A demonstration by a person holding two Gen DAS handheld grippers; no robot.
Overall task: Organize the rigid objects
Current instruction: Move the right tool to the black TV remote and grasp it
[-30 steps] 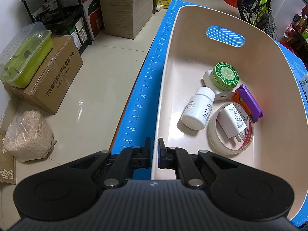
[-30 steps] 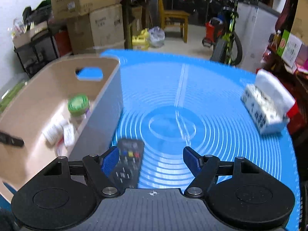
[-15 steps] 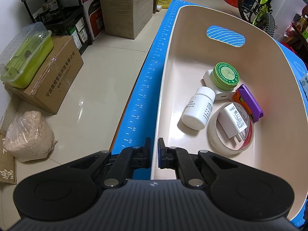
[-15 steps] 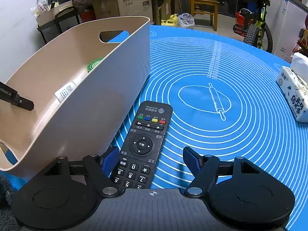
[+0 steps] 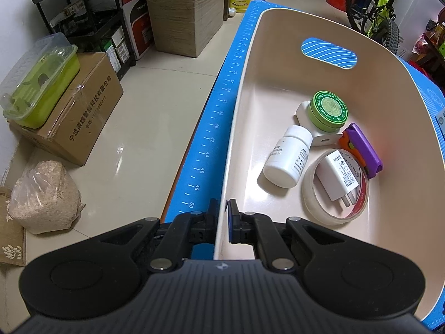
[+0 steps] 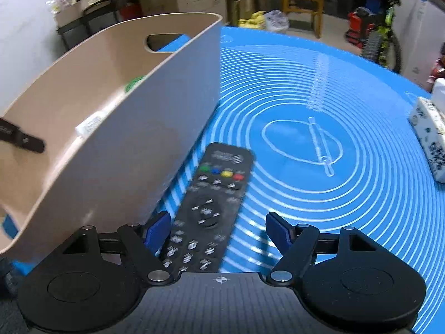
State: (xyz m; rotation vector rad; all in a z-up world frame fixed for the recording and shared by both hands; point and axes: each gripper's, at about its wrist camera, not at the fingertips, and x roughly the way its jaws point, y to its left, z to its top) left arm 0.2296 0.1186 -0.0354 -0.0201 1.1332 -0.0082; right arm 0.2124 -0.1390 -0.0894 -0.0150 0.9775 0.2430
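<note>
A beige bin (image 5: pixel 244 89) stands on the blue mat. In it lie a white pill bottle (image 5: pixel 287 160), a green ointment tin (image 5: pixel 328 111), a tape roll (image 5: pixel 308 197) with a white charger (image 5: pixel 338 178) inside, and a purple-orange cutter (image 5: pixel 363 150). My left gripper (image 5: pixel 222 217) is shut on the bin's near rim. A black remote (image 6: pixel 211 208) lies on the mat beside the bin (image 6: pixel 155 128). My right gripper (image 6: pixel 218 229) is open, low over the remote's near end, its fingers on either side.
A tissue pack (image 6: pixel 431 136) lies on the blue mat (image 6: pixel 319 97) at the right edge. Off the table's left edge are cardboard boxes (image 5: pixel 75 119), a green lidded container (image 5: pixel 39 83) and a bag of grain (image 5: pixel 44 197) on the floor.
My right gripper has dropped and moved forward over the remote, which now sits between the open fingers. The left gripper and the bin have stayed still.
</note>
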